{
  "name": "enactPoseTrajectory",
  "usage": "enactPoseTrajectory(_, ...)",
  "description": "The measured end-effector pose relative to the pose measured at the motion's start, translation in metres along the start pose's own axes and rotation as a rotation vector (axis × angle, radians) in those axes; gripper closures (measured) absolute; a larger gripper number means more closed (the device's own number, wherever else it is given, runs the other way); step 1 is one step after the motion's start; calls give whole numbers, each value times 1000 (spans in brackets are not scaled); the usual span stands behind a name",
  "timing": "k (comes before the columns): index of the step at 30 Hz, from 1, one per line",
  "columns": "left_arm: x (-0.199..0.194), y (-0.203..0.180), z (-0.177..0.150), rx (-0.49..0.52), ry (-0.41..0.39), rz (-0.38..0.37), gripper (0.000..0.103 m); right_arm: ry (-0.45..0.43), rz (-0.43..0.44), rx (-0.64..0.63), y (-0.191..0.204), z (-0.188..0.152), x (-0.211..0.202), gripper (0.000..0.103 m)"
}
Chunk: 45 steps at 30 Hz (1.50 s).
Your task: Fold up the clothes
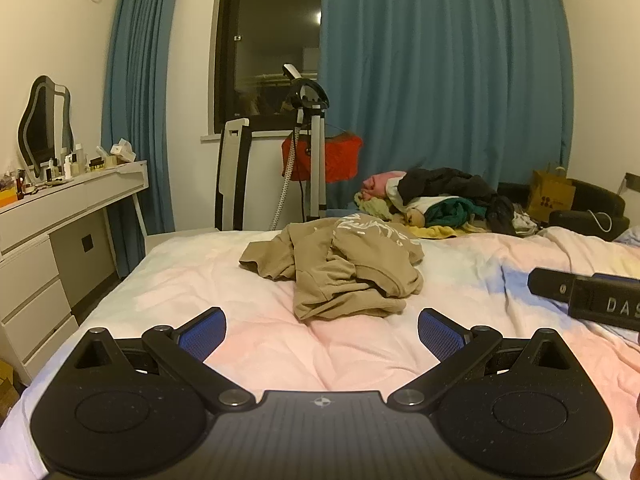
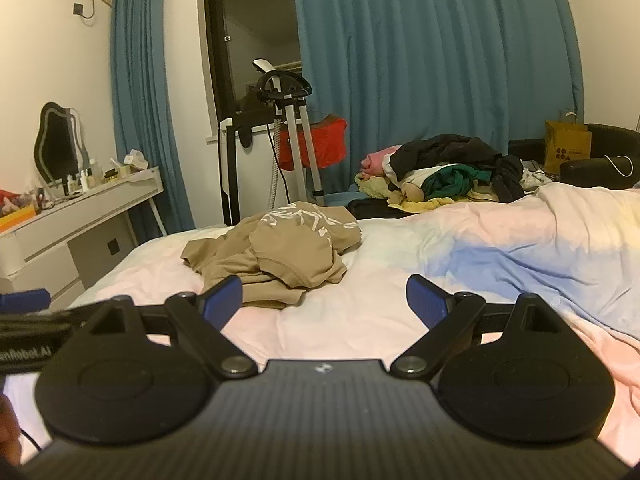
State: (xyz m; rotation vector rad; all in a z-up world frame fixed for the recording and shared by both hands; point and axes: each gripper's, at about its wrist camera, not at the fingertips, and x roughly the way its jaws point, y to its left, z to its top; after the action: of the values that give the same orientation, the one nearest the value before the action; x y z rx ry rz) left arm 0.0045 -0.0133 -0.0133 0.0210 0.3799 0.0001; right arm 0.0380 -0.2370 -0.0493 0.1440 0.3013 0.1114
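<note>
- we see the tan garment (image 1: 344,268) crumpled in a heap on the bed (image 1: 224,280), white print showing on its upper folds.
- it lies ahead of our left gripper (image 1: 322,334), just beyond its fingertips and apart from them; the blue pads (image 1: 202,338) are spread wide, holding nothing.
- our right gripper (image 2: 324,300) is also spread wide and empty; the garment sits ahead, toward its left finger.
- beyond the garment, a pile of clothes (image 1: 444,200) lies before the blue curtain (image 1: 440,80).

Tan garment (image 1: 344,264) with white print, pastel pink-blue bedcover (image 1: 460,280), teal curtains (image 1: 440,80)
</note>
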Motion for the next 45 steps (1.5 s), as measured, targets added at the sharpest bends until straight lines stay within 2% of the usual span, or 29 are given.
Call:
enactPoseTrajectory(10,17,1,1,-30,35,-23,0,-11,-17,21,-8,9,-3,13)
enactPoseTrajectory(14,37,-7,5,-3,57,-18,0,-14,-7,39,-11,12,-4,13)
enactPoseTrajectory(19,83,-18,12,20,128,-5,0,-26,-26,57,-16,12,-3,13)
enactPoseTrajectory(28,208,-21,8,-48,243,-2,1,13,-34,93,-28,6,14,13)
enactPoseTrajectory(36,300,-9,-2,-150,243,6,4,80,-16,141,-39,-5,56,13)
enactPoseTrajectory(38,317,-5,-4,-158,246,13,17,96,-18,139,-40,-10,68,13)
enactPoseTrajectory(39,320,-2,-4,-162,237,15,32,104,-18,135,-41,-13,75,13)
enactPoseTrajectory(40,323,1,-3,-166,227,17,44,109,-19,128,-41,-15,82,13)
enactPoseTrajectory(41,323,6,-2,-177,214,-3,50,111,-24,121,-41,-17,88,13)
enactPoseTrajectory(43,315,10,1,-153,188,-14,72,112,-38,107,-41,-20,99,13)
enactPoseTrajectory(45,299,13,6,-132,155,-38,82,100,-46,105,-42,-21,105,13)
